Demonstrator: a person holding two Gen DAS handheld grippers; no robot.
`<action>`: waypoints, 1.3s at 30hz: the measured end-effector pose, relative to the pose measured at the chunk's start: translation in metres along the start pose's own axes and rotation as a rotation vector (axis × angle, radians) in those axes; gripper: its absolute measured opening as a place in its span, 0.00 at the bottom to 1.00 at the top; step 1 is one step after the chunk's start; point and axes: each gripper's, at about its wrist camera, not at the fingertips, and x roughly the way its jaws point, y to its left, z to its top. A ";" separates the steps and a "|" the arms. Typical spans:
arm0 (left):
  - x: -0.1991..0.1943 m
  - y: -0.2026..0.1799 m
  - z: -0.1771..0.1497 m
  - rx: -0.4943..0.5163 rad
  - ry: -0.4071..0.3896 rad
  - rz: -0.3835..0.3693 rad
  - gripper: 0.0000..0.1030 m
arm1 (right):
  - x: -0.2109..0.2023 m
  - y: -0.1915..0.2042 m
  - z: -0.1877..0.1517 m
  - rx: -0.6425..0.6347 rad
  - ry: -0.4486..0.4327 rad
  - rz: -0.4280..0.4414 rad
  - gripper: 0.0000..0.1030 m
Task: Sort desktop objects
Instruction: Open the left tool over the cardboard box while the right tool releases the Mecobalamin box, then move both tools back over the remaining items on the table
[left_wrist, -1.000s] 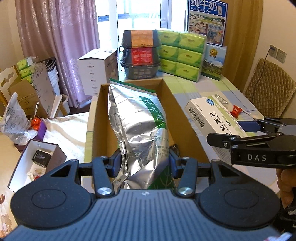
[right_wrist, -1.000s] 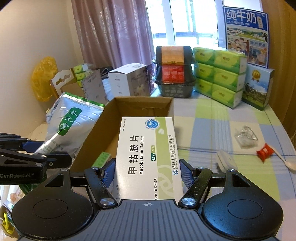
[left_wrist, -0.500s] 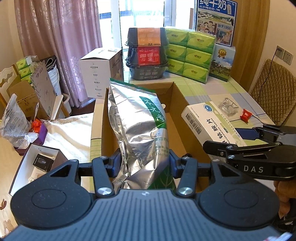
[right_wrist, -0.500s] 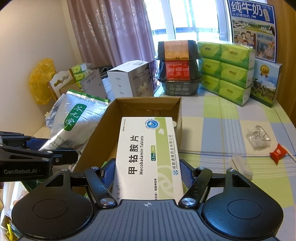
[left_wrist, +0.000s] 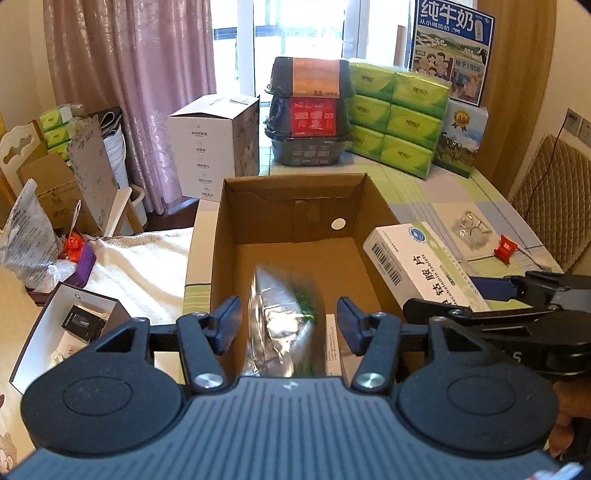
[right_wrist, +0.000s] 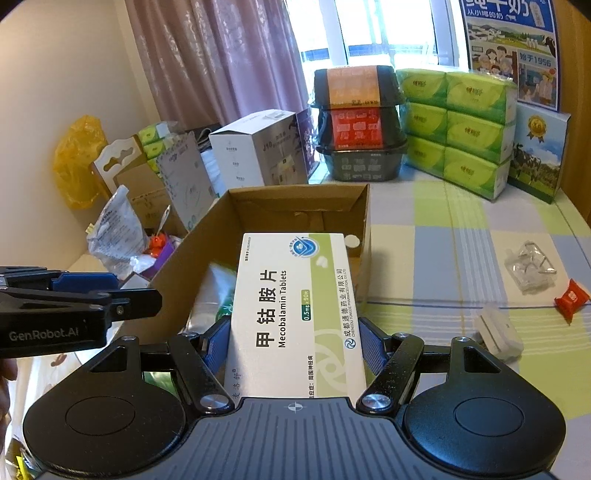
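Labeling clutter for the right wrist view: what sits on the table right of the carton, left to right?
Cardboard box → white clip-like piece → clear plastic packet → red candy wrapper. The right gripper holds the Mecobalamin tablet box in front of the carton.

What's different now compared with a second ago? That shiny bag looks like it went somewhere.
The left claw opened and let go of the silver foil bag, which dropped, blurred, into the cardboard box. The right claw stays clamped on the white tablet box beside the box.
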 end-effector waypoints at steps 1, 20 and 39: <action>-0.001 0.000 -0.001 0.001 0.000 0.001 0.50 | 0.001 0.000 -0.001 0.001 0.002 0.001 0.66; -0.032 0.011 -0.020 -0.060 -0.029 0.054 0.63 | -0.006 0.001 -0.001 0.019 -0.026 0.048 0.84; -0.078 -0.044 -0.041 -0.093 -0.072 0.034 0.89 | -0.075 -0.037 -0.032 0.017 -0.023 -0.037 0.91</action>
